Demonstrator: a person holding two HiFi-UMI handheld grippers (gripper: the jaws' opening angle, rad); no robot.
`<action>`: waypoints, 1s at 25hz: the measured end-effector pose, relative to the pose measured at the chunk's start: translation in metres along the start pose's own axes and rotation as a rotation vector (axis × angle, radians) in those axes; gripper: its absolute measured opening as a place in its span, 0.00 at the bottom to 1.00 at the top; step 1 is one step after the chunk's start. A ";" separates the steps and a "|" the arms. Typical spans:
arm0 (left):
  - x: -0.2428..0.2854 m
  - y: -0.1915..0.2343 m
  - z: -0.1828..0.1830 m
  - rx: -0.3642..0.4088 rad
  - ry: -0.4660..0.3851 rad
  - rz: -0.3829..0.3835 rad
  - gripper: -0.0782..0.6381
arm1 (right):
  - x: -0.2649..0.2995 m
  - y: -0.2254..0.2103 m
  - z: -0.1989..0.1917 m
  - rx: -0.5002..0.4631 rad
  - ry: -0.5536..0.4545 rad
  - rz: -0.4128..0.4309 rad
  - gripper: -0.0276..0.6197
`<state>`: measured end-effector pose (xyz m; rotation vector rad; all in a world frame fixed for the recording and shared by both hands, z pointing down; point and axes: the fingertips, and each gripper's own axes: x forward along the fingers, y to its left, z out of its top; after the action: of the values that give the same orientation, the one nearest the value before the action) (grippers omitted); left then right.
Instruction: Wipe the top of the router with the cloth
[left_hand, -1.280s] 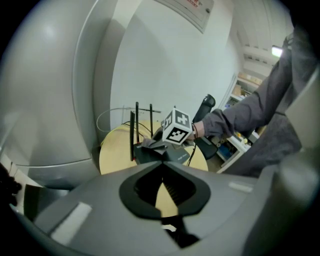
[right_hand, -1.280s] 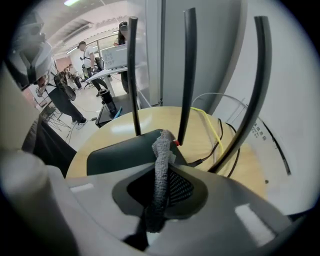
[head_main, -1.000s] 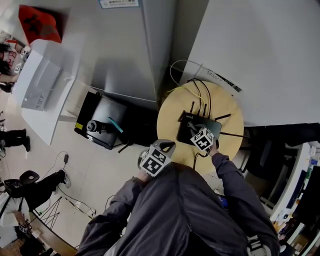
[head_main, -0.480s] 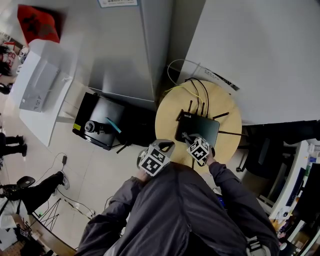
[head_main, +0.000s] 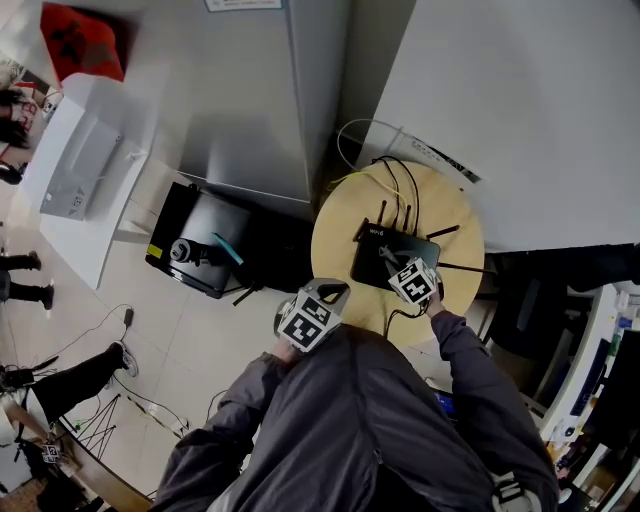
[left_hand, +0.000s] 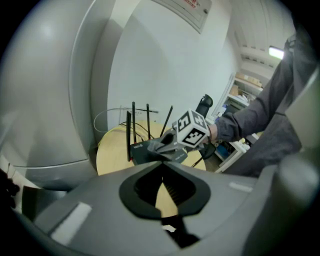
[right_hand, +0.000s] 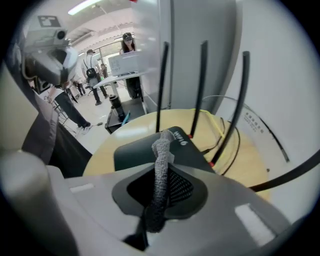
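Person in a grey jacket, seen from above, leans over a small round table (head_main: 340, 228) of pale, smooth wood. At left, the left gripper (head_main: 332, 293) hangs off the table's near edge, its jaws closed on each other with nothing between them. Toward the right, the router (head_main: 371, 264) lies flat in the middle of the table: a low, dark, hard plastic box with a smooth, slightly sloped top, thin stiff antennas (right_hand: 200, 85) standing along its far edge and cables (head_main: 392, 190) curling behind it. It looks light and likely to slide under a firm push, so steadying it by a side edge, clear of the antennas, seems wise. Farther right, the right gripper (head_main: 388, 257) sits over the router's top, jaws clamped on the cloth (right_hand: 161, 165), a soft, nubby grey strip bunched into a rope and drooping toward the router's near edge. Limp as it is, it should wipe best pressed flat.
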<state>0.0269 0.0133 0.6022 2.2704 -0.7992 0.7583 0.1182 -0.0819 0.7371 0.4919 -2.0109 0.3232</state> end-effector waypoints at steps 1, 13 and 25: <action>0.000 0.000 0.000 0.001 0.000 0.001 0.11 | 0.000 -0.017 0.001 0.006 0.006 -0.025 0.09; -0.001 0.001 0.000 -0.009 -0.002 0.012 0.11 | 0.012 -0.066 -0.017 -0.011 0.097 -0.097 0.09; 0.006 -0.004 -0.001 0.013 0.007 -0.009 0.11 | 0.008 -0.020 -0.030 -0.024 0.099 -0.031 0.09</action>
<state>0.0337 0.0148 0.6058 2.2803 -0.7823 0.7684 0.1475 -0.0886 0.7580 0.4828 -1.9076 0.2980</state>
